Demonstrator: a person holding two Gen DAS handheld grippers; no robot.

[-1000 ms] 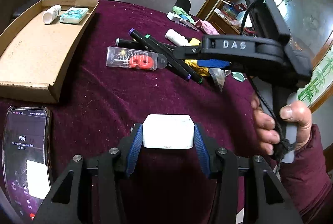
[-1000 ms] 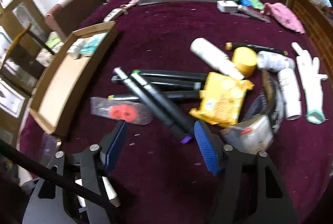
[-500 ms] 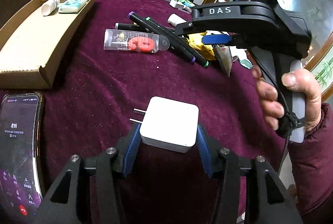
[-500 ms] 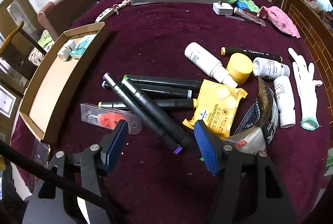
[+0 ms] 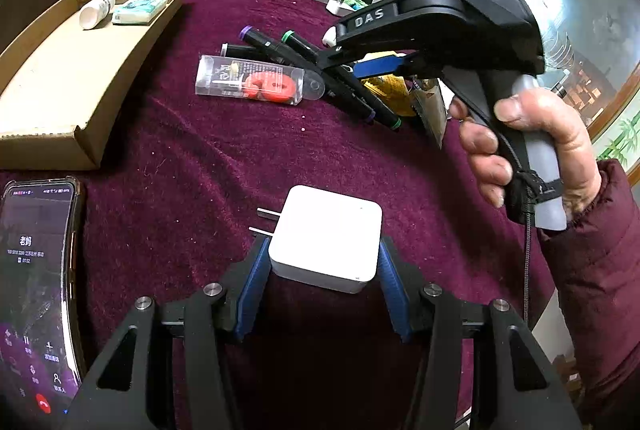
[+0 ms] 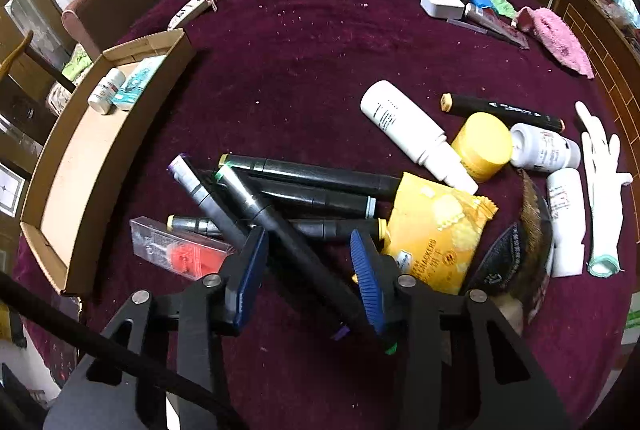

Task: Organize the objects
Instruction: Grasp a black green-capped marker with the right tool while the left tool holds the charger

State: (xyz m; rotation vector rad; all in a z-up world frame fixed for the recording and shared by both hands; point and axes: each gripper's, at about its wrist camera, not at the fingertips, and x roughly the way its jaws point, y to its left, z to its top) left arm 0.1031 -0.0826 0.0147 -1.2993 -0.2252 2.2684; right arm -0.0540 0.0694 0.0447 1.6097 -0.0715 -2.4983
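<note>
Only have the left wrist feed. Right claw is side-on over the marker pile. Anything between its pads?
Observer: Yes. The right claw has just been closing, and the purple-tipped marker and green-tipped marker both cross between its pads. I see no firm pinch yet.
Operator: Anything past the yellow snack bag?
Observer: A white glove lies flat at the far right of the right wrist view, beside a small white bottle.
Operator: What's the claw body hiding from me?
Observer: A yellow jar, lying against a long white bottle.
</note>
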